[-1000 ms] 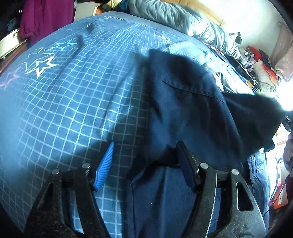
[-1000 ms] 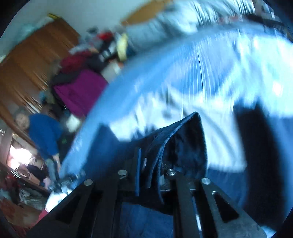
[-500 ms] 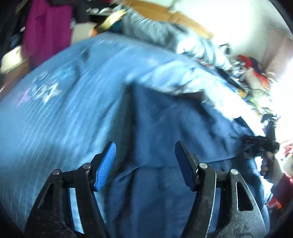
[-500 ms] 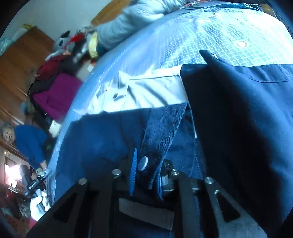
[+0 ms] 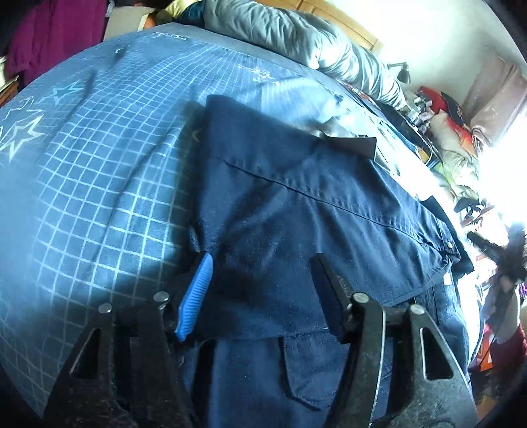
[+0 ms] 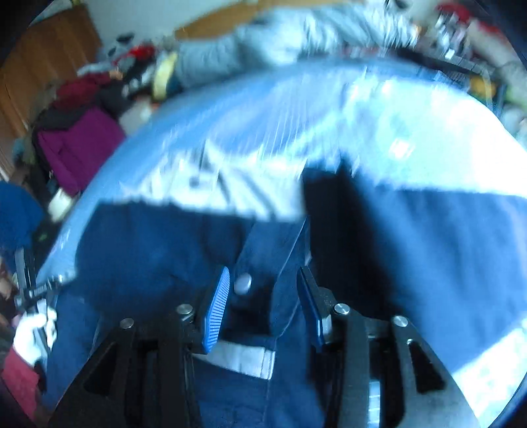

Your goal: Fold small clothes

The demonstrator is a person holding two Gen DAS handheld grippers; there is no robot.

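Note:
A pair of dark navy shorts [image 5: 296,210] lies folded over on a blue grid-patterned bedspread [image 5: 98,158]. My left gripper [image 5: 260,263] is open, hovering just above the folded edge of the shorts with nothing in it. In the blurred right wrist view my right gripper [image 6: 263,283] is open, its jaws standing either side of the waistband [image 6: 260,256] with its metal button [image 6: 242,283]. The shorts' white inner label [image 6: 243,357] shows below the fingers.
A grey duvet [image 5: 296,36] lies bunched at the head of the bed. Purple clothing [image 5: 49,29] hangs at the far left. Cluttered items [image 5: 444,108] crowd the right side of the bed. A light garment [image 6: 210,187] lies beyond the shorts.
My right gripper has opened and let go of the waistband it was holding. The shorts' upper half now lies folded flat. My left gripper stayed open and moved slightly.

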